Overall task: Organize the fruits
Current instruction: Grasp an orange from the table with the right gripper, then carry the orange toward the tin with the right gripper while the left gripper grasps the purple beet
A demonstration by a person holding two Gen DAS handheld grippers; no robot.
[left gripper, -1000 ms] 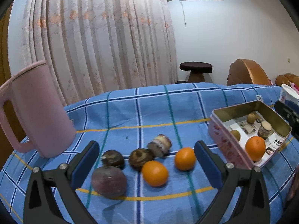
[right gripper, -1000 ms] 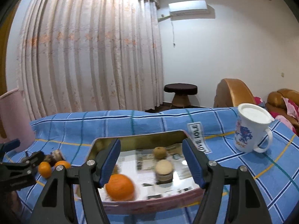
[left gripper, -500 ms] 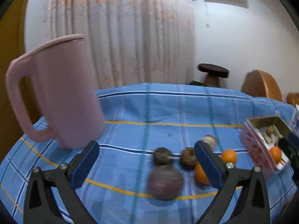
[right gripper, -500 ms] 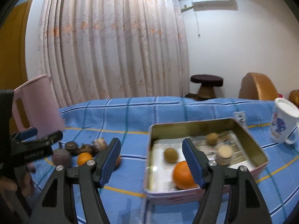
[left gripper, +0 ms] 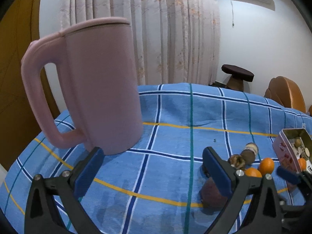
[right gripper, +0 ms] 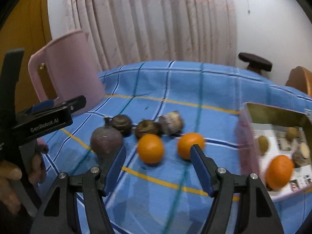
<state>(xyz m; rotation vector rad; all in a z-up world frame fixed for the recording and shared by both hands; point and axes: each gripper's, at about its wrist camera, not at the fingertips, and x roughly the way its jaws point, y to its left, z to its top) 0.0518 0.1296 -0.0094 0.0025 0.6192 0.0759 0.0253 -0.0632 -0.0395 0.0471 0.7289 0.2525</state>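
Observation:
In the right wrist view two oranges [right gripper: 150,148] [right gripper: 190,144], a purple round fruit [right gripper: 106,141], two dark brown fruits [right gripper: 121,122] [right gripper: 147,128] and a pale cut fruit [right gripper: 171,122] lie on the blue checked cloth. My right gripper [right gripper: 158,154] is open and empty, just in front of the oranges. A pink tin box [right gripper: 276,150] at right holds another orange [right gripper: 278,171] and small brown fruits. My left gripper [left gripper: 152,163] is open and empty, left of the fruits [left gripper: 251,172], facing a pink jug [left gripper: 91,85].
The pink jug also shows in the right wrist view [right gripper: 66,72] at far left, behind my left gripper's body [right gripper: 44,120]. The blue cloth [left gripper: 185,120] covers a round table. Curtains, a dark stool [left gripper: 237,74] and a brown armchair [left gripper: 284,93] stand behind.
My left gripper has swung left, away from the fruits and toward the pink jug. My right gripper has swung left from over the tin box to the loose fruits.

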